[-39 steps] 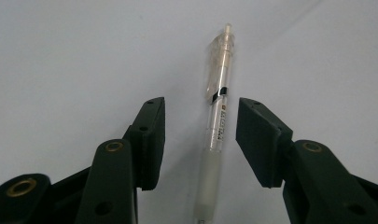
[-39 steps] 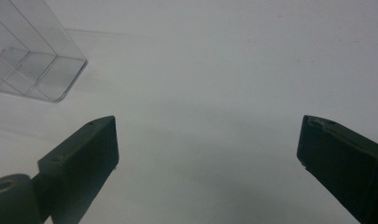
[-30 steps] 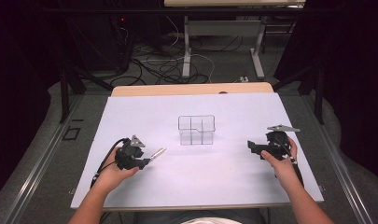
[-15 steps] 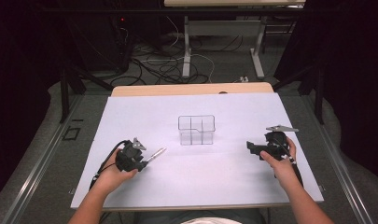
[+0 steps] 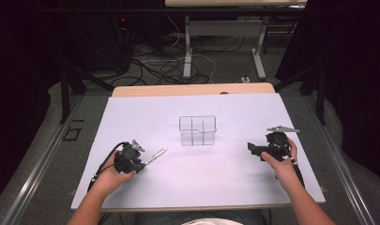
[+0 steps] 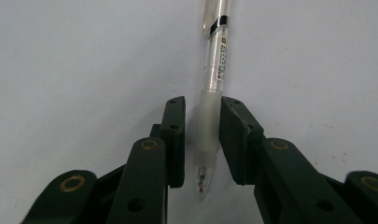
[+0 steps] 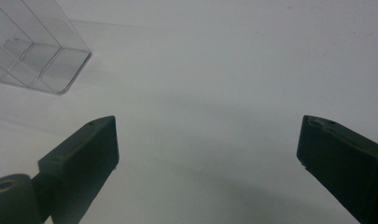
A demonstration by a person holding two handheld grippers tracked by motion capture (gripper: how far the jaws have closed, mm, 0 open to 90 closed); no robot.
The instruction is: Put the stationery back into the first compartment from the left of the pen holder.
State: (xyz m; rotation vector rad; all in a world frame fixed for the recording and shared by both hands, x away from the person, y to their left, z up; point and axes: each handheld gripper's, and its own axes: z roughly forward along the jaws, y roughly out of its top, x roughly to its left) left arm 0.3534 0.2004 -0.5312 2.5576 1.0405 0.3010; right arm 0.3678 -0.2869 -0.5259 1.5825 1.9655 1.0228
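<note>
I have a thin clear plastic pen with a soft frosted grip and a clip (image 6: 214, 70) between the jaws of my left gripper (image 6: 201, 140). The jaws sit close around the frosted grip, near the writing tip. There is a small gap on one side, so I cannot tell if they are squeezing it yet.

I think the pen is light and stiff. Its clear barrel looks smooth and slippery, so the rubbery grip looks like the best place to hold it. It is round, so I think it can roll if I let go.

In the high view the pen (image 5: 155, 155) lies on the flat white table sheet (image 5: 145, 112), pointing away from my left gripper (image 5: 140, 161) toward 2 o'clock. The small clear plastic box with dividers inside (image 5: 197, 131) stands in the middle of the sheet, at about 2 o'clock from the pen and well apart from it. The sheet between them is bare, so I have room to move.

My right gripper (image 5: 251, 149) rests at about 4 o'clock from the box, its jaws spread wide with nothing in them. The near edge of the table is close to both my hands.
</note>
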